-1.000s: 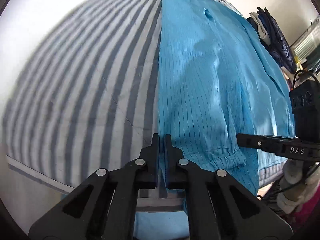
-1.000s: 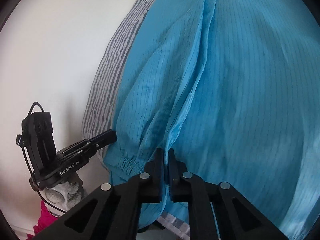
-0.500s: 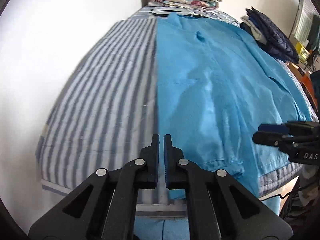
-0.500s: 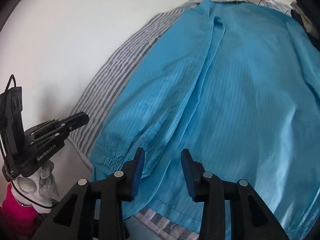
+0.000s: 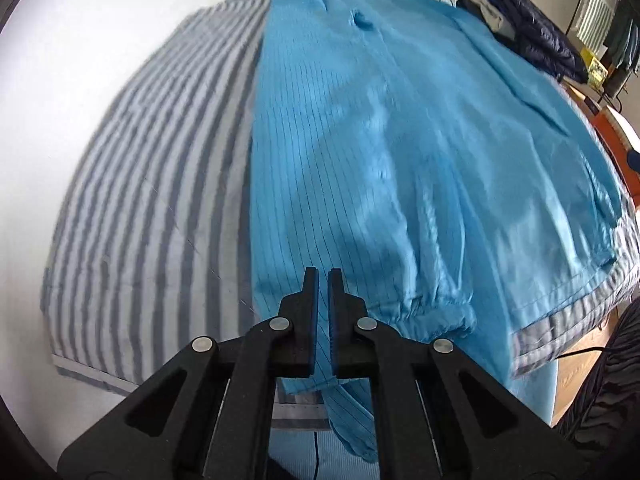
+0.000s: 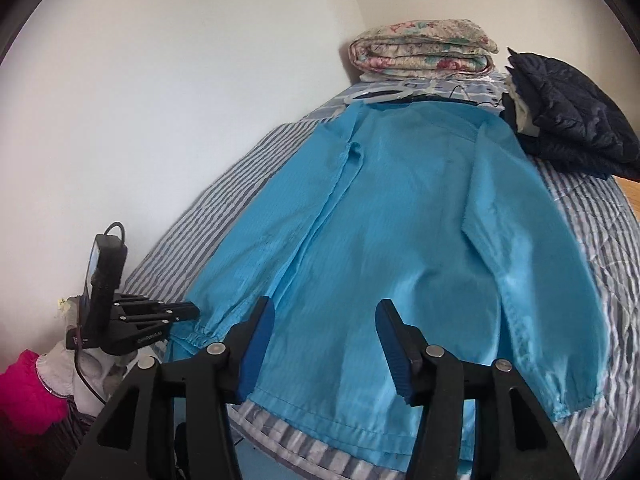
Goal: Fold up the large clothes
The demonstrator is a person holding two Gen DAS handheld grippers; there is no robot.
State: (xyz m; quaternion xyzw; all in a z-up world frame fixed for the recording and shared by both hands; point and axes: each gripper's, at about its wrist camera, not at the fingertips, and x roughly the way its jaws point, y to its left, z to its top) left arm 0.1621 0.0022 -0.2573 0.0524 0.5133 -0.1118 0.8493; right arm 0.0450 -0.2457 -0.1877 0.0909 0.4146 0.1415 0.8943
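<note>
Currently one blue garment (image 6: 400, 240) lies spread flat on one bed with a grey-and-white striped cover (image 5: 152, 200). In the right wrist view its collar end points to 12 o'clock and its hem runs along the near edge of the bed at 6 o'clock. Sleeves counted: two. One sleeve lies folded inward over the body on the 9 o'clock side, its gathered cuff (image 6: 196, 334) near the hem; the other sleeve lies along the 3 o'clock side, cuff (image 6: 568, 396) also near the hem.

Grippers counted: two. Left gripper (image 5: 323, 276): jaws together, only a thin slit between the pads, nothing clamped; it hangs above the hem area, near the folded sleeve's cuff (image 5: 436, 312). Seen from the right wrist view it sits at 9 o'clock (image 6: 188, 310), held by one gloved hand (image 6: 92, 372) with a pink cuff, just off the bed's corner. Right gripper (image 6: 326, 340): jaws apart and opening, blue pads visible, no cloth between them; garment lies below, untouched.

Other items at the head of the bed, 12 to 2 o'clock: one folded floral quilt (image 6: 424, 48), one dark navy padded jacket (image 6: 568, 112) piled beside the garment's shoulder, one white ring-shaped object (image 6: 380, 94) just beyond the collar. White wall along the bed's 9 o'clock side.
</note>
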